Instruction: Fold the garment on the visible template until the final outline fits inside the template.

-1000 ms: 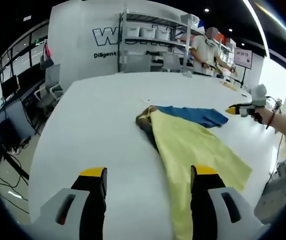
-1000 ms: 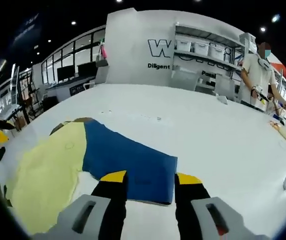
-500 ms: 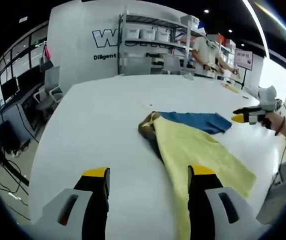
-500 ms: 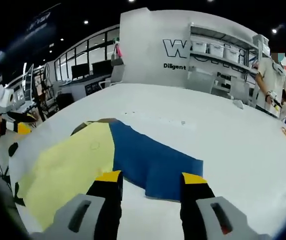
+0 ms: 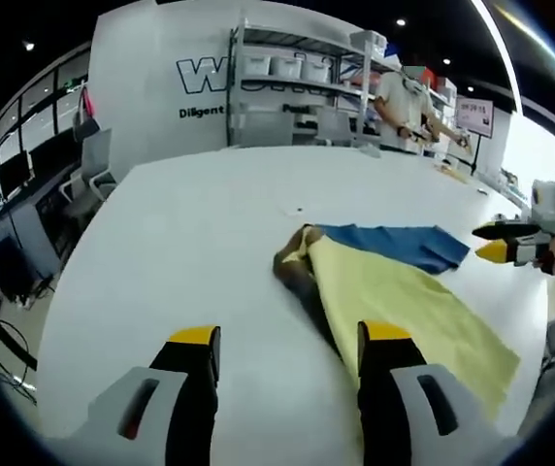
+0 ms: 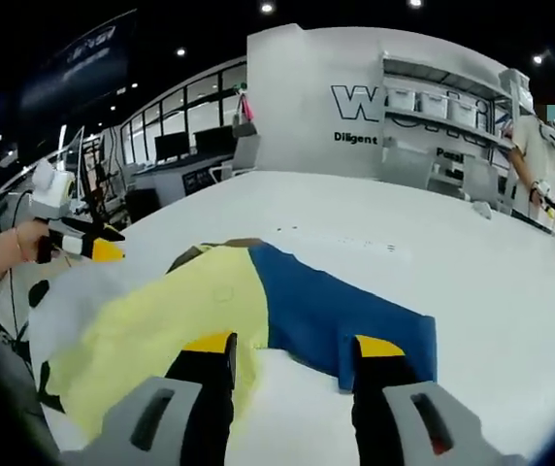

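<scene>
Garment: your yellow-and-blue garment [image 5: 394, 282] lies flat on the white tabletop [image 5: 190, 233], right of centre in the left gripper view; in the right gripper view it spreads across the lower middle of the frame [image 6: 258, 311], yellow part to the left, blue part to the right.
Dark edge: a brownish strip [image 5: 292, 267] shows along the garment's left border in the left gripper view.
Left tool: your left tool [image 5: 282, 340] has its jaws spread apart, nothing between them, at the bottom of its frame above bare tabletop and the yellow edge. It also appears at the left edge of the right gripper view [image 6: 88, 248].
Right tool: your right tool [image 6: 292, 345] is spread too, empty, over the garment's near edge. It appears at the right edge of the left gripper view [image 5: 501, 243].
Background: shelving [image 5: 297, 78] and a standing person [image 5: 404, 102] sit in the upper right of the left gripper view.
</scene>
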The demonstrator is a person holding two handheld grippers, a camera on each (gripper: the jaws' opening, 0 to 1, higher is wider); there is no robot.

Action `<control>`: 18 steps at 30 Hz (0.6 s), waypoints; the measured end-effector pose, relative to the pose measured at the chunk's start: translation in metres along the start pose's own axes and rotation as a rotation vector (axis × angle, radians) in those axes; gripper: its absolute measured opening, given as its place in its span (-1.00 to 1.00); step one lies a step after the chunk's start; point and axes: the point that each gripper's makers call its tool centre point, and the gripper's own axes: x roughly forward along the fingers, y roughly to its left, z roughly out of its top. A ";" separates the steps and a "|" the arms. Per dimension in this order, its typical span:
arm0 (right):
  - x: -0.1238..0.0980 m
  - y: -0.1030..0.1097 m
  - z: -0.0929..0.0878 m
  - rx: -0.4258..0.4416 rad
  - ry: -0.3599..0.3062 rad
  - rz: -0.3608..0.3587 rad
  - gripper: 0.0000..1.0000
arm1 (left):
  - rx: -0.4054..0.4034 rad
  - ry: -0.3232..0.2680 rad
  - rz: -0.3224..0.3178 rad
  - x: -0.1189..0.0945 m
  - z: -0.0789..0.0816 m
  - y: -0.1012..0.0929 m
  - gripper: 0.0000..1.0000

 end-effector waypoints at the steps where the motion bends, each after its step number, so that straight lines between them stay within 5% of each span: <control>1: 0.001 0.003 0.000 0.005 -0.005 0.008 -0.12 | -0.003 0.009 -0.003 0.005 0.000 0.001 0.09; 10: 0.009 0.020 -0.017 -0.012 0.034 0.050 -0.11 | -0.020 0.008 -0.041 0.047 0.003 -0.001 -0.08; 18: 0.016 0.029 -0.046 0.025 0.087 0.064 -0.11 | -0.086 0.021 -0.060 0.076 -0.004 -0.003 -0.46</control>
